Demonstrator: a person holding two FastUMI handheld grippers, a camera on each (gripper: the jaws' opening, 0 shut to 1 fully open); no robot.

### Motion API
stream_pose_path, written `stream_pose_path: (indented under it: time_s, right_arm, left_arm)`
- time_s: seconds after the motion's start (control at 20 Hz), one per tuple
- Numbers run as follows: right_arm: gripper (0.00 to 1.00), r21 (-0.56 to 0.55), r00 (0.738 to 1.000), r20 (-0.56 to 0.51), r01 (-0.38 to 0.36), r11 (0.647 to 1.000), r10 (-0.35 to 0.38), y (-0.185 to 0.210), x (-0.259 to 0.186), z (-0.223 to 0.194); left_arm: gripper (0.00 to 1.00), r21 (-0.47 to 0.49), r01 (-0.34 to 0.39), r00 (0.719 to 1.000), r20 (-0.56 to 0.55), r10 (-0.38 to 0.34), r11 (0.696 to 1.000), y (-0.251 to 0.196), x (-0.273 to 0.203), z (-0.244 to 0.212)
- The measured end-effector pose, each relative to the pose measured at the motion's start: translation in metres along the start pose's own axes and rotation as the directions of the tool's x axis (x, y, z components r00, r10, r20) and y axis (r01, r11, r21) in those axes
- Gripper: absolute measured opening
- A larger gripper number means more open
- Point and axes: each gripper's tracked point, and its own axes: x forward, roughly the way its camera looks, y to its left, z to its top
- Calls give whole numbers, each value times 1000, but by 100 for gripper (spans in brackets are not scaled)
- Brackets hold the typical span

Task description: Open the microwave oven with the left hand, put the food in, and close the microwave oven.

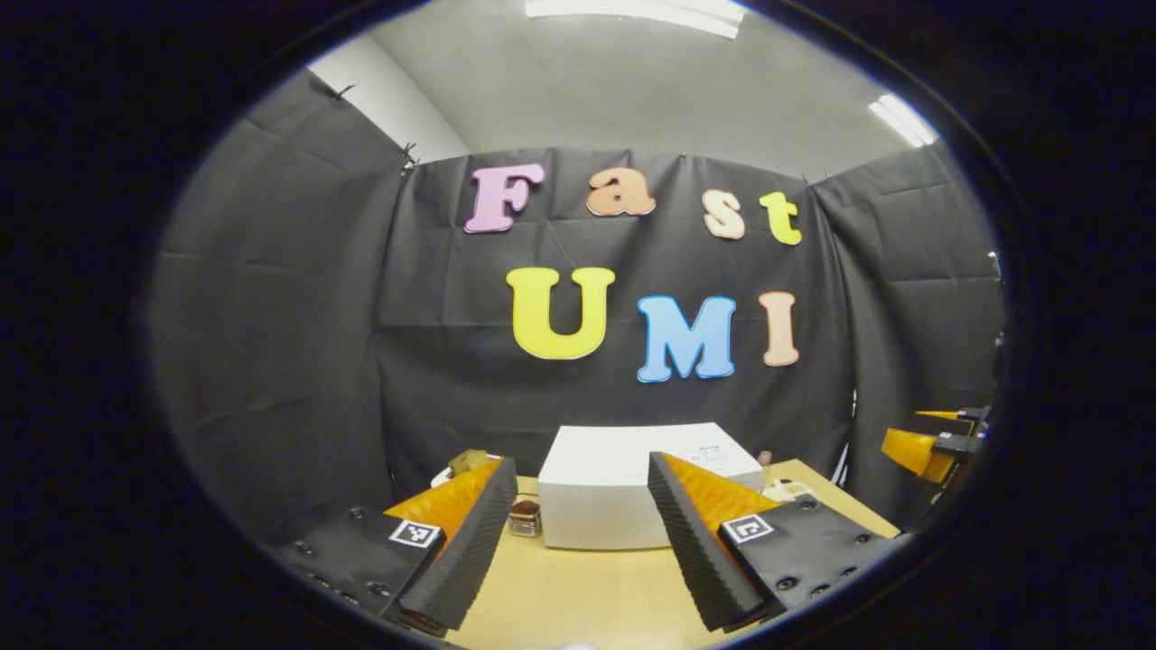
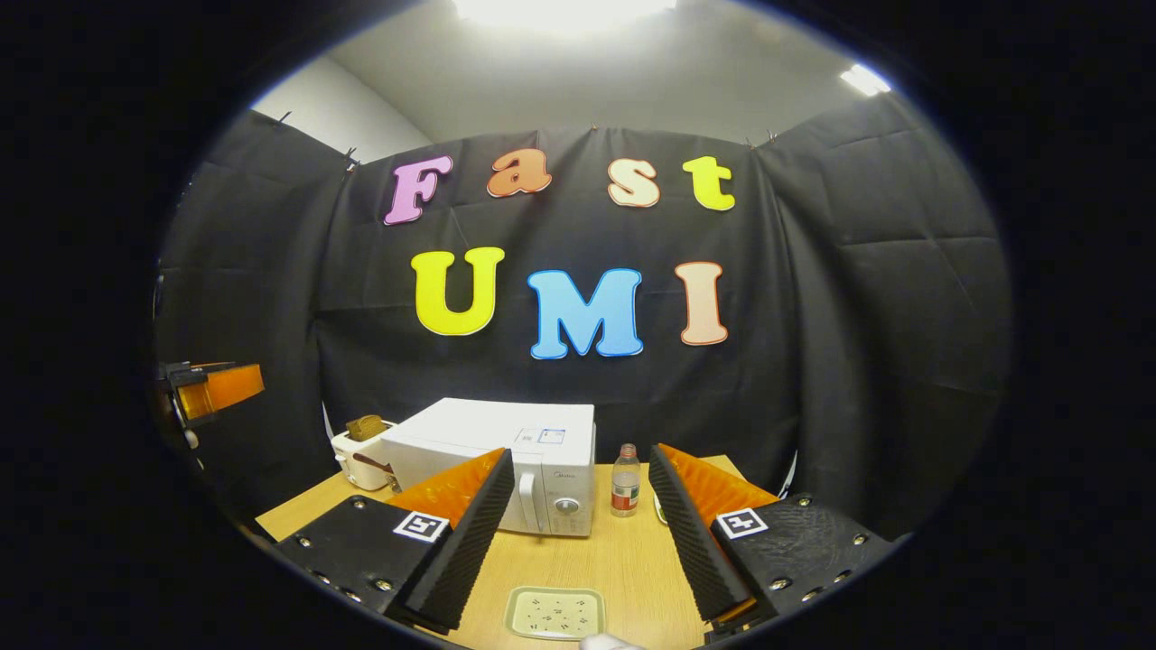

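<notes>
While both are hanging agape and empty, the left hand-held gripper is facing the microwave oven dead ahead on the counter, nearer than the right hand-held gripper.

- Black cloth wall hangs in creased panels across the back and wraps round both sides of the booth
- Small clips pin the cloth along its top edge
- Above the cloth, a plain pale wall at the left and a pale ceiling
- Long ceiling lamps glow white overhead, one more toward the right
- A light wooden table stands in front of the back cloth, its far corners close to the cloth
</notes>
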Motion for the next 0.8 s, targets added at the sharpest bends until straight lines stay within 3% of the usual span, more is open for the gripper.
stream_pose_path:
  time_s: [0.05,0.8]
  right_arm:
    - [94,1,1000,2,3,1000,-3,0,1,1]
    - [92,34,999,24,37,999,-38,-9,3,15]
  left_arm:
    - [99,15,-3,1000,6,3,1000,0,-1,0]
    - [100,-2,1,1000,13,-1,1000,0,-1,-3]
